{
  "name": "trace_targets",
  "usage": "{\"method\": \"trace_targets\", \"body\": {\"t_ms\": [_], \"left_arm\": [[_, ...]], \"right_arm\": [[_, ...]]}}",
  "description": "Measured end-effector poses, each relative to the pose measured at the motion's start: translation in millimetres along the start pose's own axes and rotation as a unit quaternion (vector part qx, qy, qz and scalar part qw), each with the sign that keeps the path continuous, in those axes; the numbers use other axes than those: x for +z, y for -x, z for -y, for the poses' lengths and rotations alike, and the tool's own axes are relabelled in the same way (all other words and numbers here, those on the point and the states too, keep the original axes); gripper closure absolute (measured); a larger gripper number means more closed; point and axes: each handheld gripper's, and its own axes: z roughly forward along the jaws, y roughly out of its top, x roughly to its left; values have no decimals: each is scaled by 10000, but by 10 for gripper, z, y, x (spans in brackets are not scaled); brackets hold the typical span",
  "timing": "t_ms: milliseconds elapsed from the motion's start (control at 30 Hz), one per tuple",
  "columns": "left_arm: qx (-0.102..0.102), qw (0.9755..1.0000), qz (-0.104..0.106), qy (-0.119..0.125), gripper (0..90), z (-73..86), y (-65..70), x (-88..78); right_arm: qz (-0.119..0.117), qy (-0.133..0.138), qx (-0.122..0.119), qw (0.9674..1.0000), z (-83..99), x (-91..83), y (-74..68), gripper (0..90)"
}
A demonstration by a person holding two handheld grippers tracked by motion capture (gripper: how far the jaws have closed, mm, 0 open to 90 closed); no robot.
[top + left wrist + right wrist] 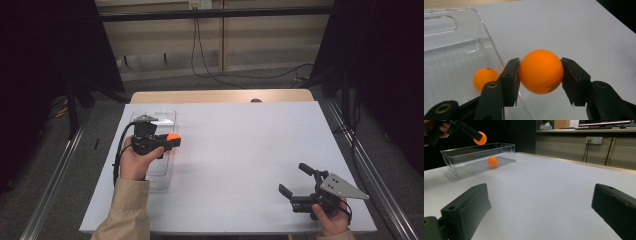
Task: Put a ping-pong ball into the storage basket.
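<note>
On the white table (240,165), right gripper (296,186) jaws gape; left gripper (540,75) view shows its jaws clamping an orange ball (541,71).

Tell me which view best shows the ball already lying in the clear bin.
The right gripper view: the loose ball sits plainly on the clear bin floor, seen through its side wall. The left gripper view has it partly behind a jaw.

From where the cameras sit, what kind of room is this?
Probably a lab or office set up for recording: a white-topped table flanked by dark curtains, a wall socket with trailing cables, and a monitor on the counter behind. Orange balls go with a clear bin.
</note>
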Motion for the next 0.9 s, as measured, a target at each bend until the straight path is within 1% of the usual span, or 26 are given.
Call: {"method": "trace_targets", "body": {"t_ms": [33,200,233,300,467,600,700,867,900], "left_arm": [[-63,10000,-22,26,510,3,1,-2],[-77,9999,-81,66,509,15,-40,-27],[-51,9999,-74,55,509,15,-48,-31],[-115,9999,-82,90,510,18,-43,-31],[-80,9999,-79,101,509,19,-60,-47],[-120,9998,-116,141,509,21,-62,-53],[-72,9999,-110,110,509,22,-79,-65],[-150,9996,-141,186,510,27,-91,-78],[-122,9997,-151,169,510,27,-98,-86]], "right_arm": [[-3,-2,-2,10000,0,1,0,8],[-3,2,0,10000,-1,0,0,8],[-3,1,2,10000,0,1,-1,8],[-11,-2,-9,10000,0,2,-2,8],[-9,1,0,10000,-2,1,-2,8],[-13,1,-5,10000,-1,3,-3,8],[-6,3,1,10000,-2,2,-2,8],[-13,1,-7,10000,-1,3,-3,8],[-13,1,-5,10000,-1,3,-3,8]]}}
